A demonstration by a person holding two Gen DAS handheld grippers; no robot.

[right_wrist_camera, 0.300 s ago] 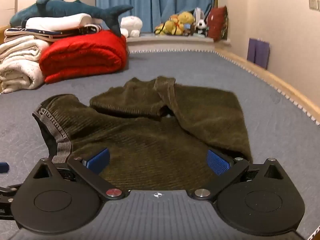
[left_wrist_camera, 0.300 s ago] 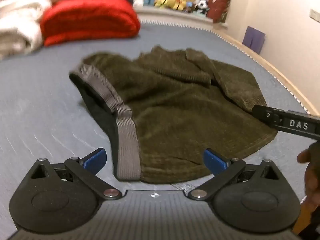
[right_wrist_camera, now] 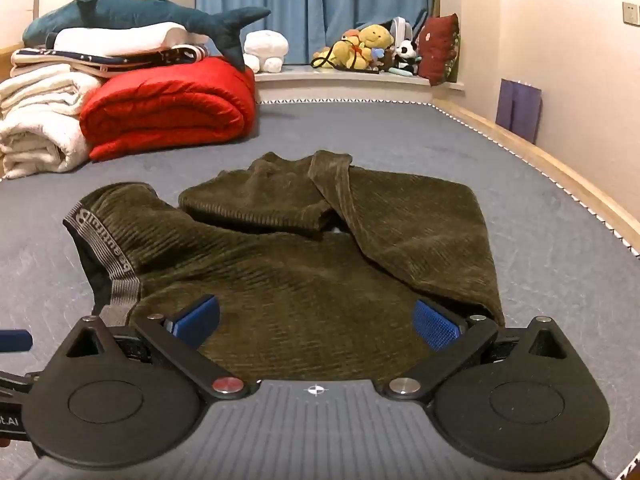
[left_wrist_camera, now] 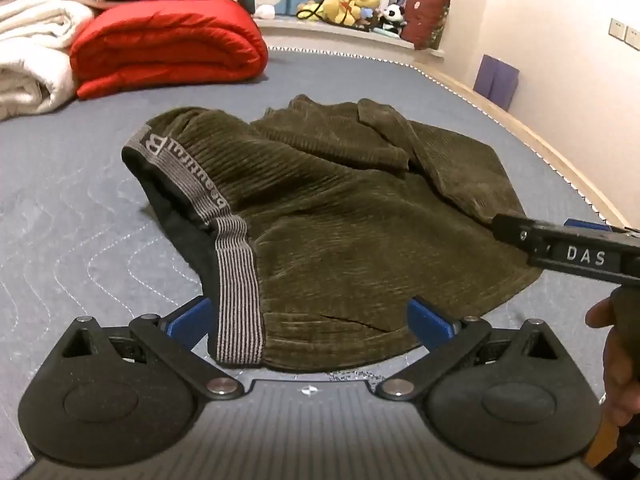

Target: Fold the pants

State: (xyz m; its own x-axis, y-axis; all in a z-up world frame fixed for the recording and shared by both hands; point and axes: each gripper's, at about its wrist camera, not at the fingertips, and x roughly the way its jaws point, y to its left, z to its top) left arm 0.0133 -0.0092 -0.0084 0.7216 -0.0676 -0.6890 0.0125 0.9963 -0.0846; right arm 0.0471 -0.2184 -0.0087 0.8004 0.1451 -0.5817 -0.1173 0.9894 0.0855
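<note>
Left wrist view: the olive corduroy pants (left_wrist_camera: 340, 232) are seen lying crumpled on the grey quilted bed (left_wrist_camera: 72, 216), the striped grey waistband (left_wrist_camera: 236, 292) nearest. The left claw (left_wrist_camera: 308, 318) is spread wide over the waistband edge, gripping nothing. The right claw (right_wrist_camera: 316, 320) is likewise released, poised above the pants' near side. A red quilt (right_wrist_camera: 168, 108) is stacked behind.
</note>
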